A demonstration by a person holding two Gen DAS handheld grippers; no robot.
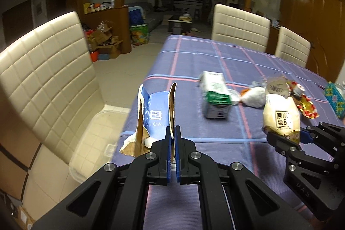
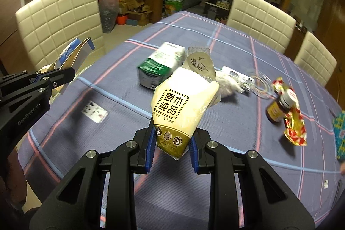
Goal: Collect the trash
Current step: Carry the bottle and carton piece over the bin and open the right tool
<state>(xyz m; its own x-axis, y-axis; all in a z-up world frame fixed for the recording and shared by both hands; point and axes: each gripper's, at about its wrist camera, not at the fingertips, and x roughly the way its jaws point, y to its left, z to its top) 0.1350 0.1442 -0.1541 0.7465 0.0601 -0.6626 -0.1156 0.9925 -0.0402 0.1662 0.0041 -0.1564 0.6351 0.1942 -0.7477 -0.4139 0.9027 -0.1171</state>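
The left tongs are clamping shut on one wall of a torn blue-and-brown cardboard box, holding it upright over the near left corner of the desk, which is covered by a purple plaid tablecloth. The right tongs are gripping the lower end of a cream-and-gold paper tissue packet, lifting it clear of the cloth with its torn top flap pointing away.

Other rubbish is lying on the desk beyond: a green-and-white carton on its side, a crumpled white plastic bag just beside it, a small brown bottle with a dark cap touching a red-and-gold foil wrapper, and a small white card flat on the cloth nearer the left tongs.

A clear plastic tub is sitting on the seat of the cream padded chair to the left, below desk level; it is probably serving as the collecting bin.

Judging from this, the step in hand is carrying two picked-up pieces toward disposal. The next move is likely calling for swinging the left tongs out over the tub and opening them, then bringing the packet across the same way, keeping the two tongs from colliding.
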